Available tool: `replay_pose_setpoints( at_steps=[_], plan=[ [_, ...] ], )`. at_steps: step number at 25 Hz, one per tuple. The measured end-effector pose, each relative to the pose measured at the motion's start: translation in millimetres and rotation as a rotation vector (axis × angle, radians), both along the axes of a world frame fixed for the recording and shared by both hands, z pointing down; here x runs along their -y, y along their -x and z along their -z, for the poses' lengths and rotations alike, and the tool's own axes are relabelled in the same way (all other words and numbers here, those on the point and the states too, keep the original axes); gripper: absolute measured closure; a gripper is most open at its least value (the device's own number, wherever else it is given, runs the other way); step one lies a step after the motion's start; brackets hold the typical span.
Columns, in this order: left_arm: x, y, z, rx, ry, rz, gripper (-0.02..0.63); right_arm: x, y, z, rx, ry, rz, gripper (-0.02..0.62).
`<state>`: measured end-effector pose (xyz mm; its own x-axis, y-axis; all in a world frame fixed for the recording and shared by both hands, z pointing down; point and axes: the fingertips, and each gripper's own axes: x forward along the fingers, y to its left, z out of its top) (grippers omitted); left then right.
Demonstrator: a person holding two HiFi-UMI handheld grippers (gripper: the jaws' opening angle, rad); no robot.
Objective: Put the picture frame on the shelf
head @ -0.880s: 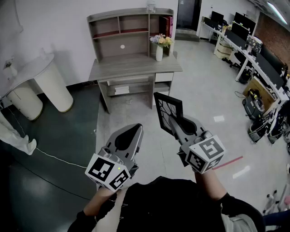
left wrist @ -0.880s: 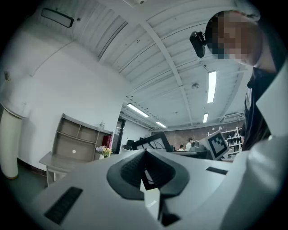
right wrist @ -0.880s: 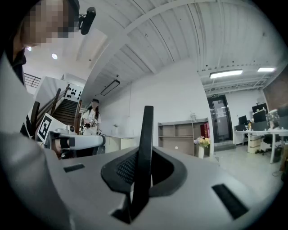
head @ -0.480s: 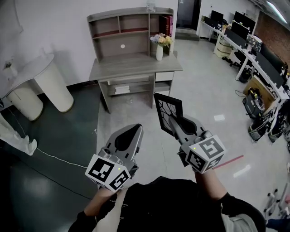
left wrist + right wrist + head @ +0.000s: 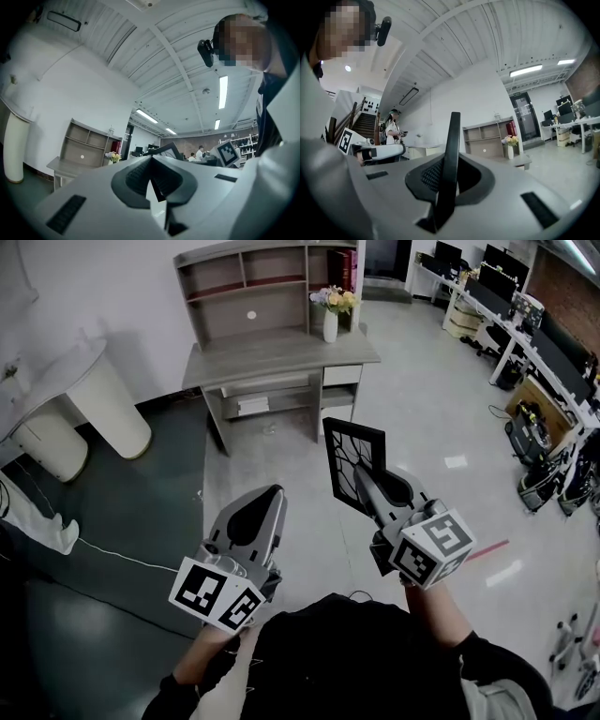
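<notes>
As you face the counter (image 5: 281, 357), shelf (image 5: 253, 292): stands on it against the wall, well ahead of you.
Right tool (image 5: 375, 491): jaws clamped on the picture frame (image 5: 347, 451) at its lower edge.
Picture frame: black, upright, held above the floor, well apart from the shelf.
Left tool (image 5: 270, 501): jaws together at the tips, nothing between them.
Vase of flowers (image 5: 330, 322): at the counter's right end.

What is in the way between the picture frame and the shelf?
Nothing visible. The right gripper holds the picture frame above the floor; the shelf stands ahead. A flower vase sits on the desk's right end.
</notes>
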<state>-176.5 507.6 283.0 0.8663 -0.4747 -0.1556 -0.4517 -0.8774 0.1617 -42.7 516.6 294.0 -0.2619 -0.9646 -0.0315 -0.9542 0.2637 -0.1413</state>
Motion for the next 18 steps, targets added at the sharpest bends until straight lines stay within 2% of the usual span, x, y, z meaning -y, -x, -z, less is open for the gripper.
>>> replay_pose_setpoints(
  at_steps=[5, 12, 18],
  plan=[
    [4.3, 12.0, -13.7, 0.009, 0.048, 0.014, 0.595, 3.0, 9.4, -10.9, -0.023, 0.021, 0.004, 0.56],
    [23.9, 23.0, -21.4, 0.008, 0.07, 0.054, 0.595, 29.5, 22.3, -13.2, -0.042, 0.013, 0.054, 0.56],
    [67.9, 9.4, -18.4, 0.002, 0.046, 0.092, 0.595, 79.9, 4.2, -13.5, -0.051, -0.021, 0.086, 0.56]
  ],
)
